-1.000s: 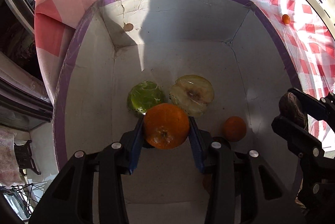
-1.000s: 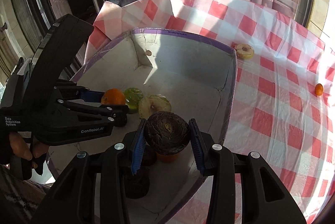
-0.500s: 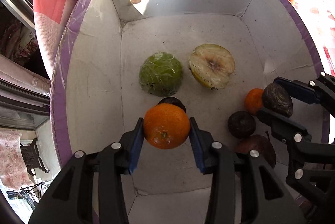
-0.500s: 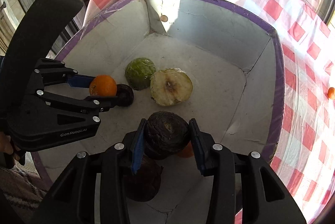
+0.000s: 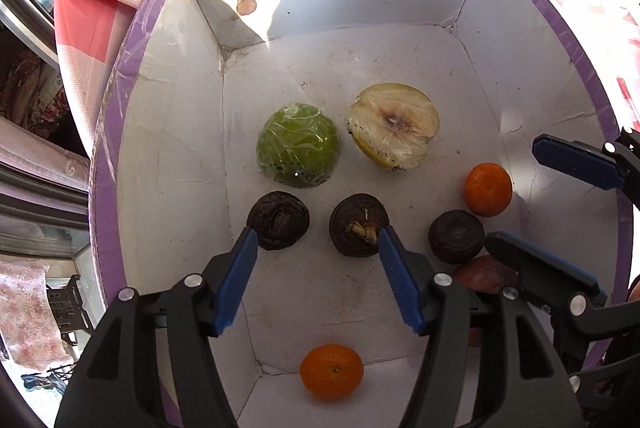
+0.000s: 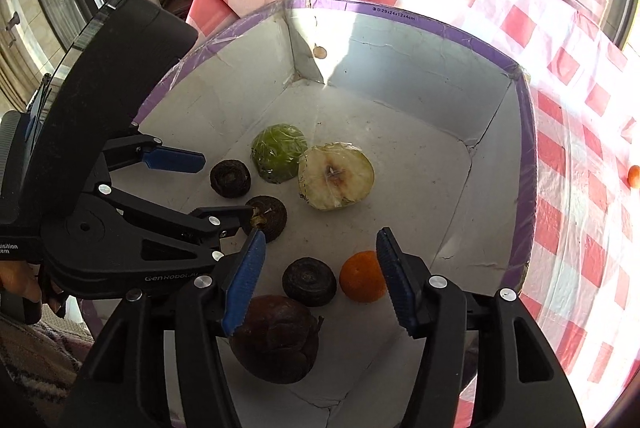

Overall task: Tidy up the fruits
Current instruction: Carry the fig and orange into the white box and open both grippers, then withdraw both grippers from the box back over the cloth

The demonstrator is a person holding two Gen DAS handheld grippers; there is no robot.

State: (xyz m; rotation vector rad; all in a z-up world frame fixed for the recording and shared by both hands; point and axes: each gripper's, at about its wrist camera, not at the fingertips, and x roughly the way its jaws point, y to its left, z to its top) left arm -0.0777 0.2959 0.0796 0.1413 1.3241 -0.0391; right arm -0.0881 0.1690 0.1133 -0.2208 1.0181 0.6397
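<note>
A white cardboard box with a purple rim [image 5: 132,40] [image 6: 524,132] holds the fruit. My left gripper [image 5: 314,234] is open and empty above the box floor. An orange [image 5: 331,371] lies below it by the near wall. My right gripper [image 6: 318,238] is open and empty, and it also shows in the left wrist view [image 5: 520,192]. A dark round fruit [image 6: 309,281] lies under it beside a second orange [image 6: 362,276] [image 5: 487,189]. Two more dark fruits [image 5: 278,214] [image 5: 359,225], a wrapped green half [image 5: 298,150] and a wrapped apple half [image 5: 394,124] lie mid-box.
A larger dark brown fruit [image 6: 276,338] lies at the near wall. The box stands on a red-and-white checked cloth [image 6: 580,100]. A small orange fruit [image 6: 633,175] lies on the cloth to the right. Windows and a table edge are on the left.
Both grippers have opened. The orange has dropped from my left gripper to the box floor, and the dark fruit has dropped from my right gripper. Both grippers have moved lower into the box.
</note>
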